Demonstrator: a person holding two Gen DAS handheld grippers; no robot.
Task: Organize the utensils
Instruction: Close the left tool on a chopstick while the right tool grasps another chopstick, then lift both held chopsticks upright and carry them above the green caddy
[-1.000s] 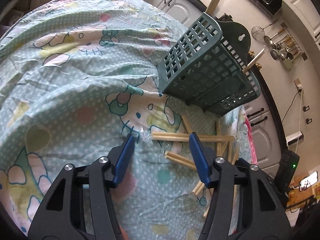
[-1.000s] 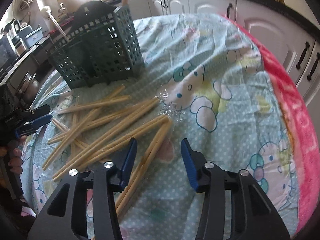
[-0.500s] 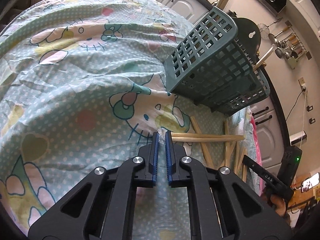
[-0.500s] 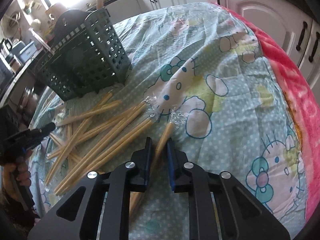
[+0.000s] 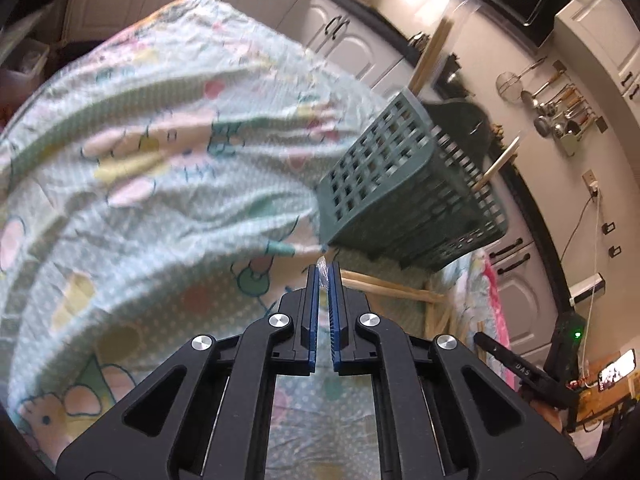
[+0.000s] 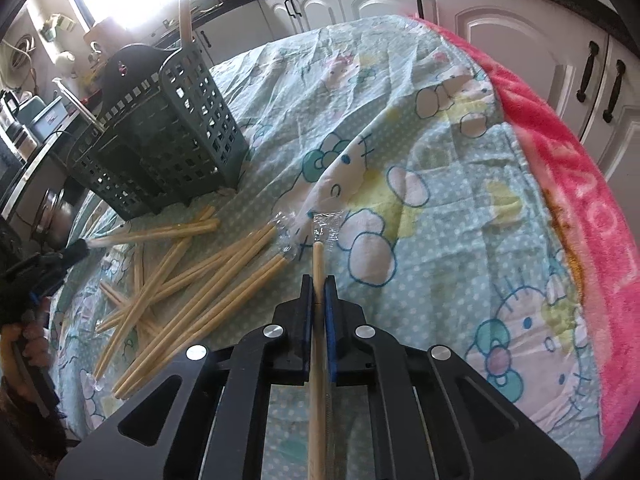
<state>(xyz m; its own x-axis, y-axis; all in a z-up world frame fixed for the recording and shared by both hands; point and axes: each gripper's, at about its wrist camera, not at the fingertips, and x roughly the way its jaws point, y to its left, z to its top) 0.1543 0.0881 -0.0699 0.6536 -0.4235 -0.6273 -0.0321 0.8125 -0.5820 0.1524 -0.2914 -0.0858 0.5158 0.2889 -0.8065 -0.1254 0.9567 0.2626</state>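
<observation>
My left gripper (image 5: 323, 270) is shut on the clear plastic wrap end of a chopstick pair (image 5: 390, 288), lifted above the cloth just below the green lattice utensil basket (image 5: 404, 196). My right gripper (image 6: 319, 280) is shut on a wrapped wooden chopstick pair (image 6: 318, 340), which runs back between the fingers with its plastic tip (image 6: 326, 228) ahead. Several more chopstick pairs (image 6: 188, 280) lie scattered on the cloth left of the right gripper, in front of the basket (image 6: 160, 144). The basket holds a few sticks (image 5: 432, 54) upright.
The table wears a light blue cartoon-print cloth (image 6: 400, 128) over a pink towel (image 6: 580, 200) at its right edge. White kitchen cabinets (image 6: 520, 24) stand behind. The left gripper and hand show at the left of the right wrist view (image 6: 36, 268).
Both grippers went from open to shut, each on a wrapped chopstick pair. The left gripper has since lifted and moved toward the basket; the right has raised its pair off the cloth.
</observation>
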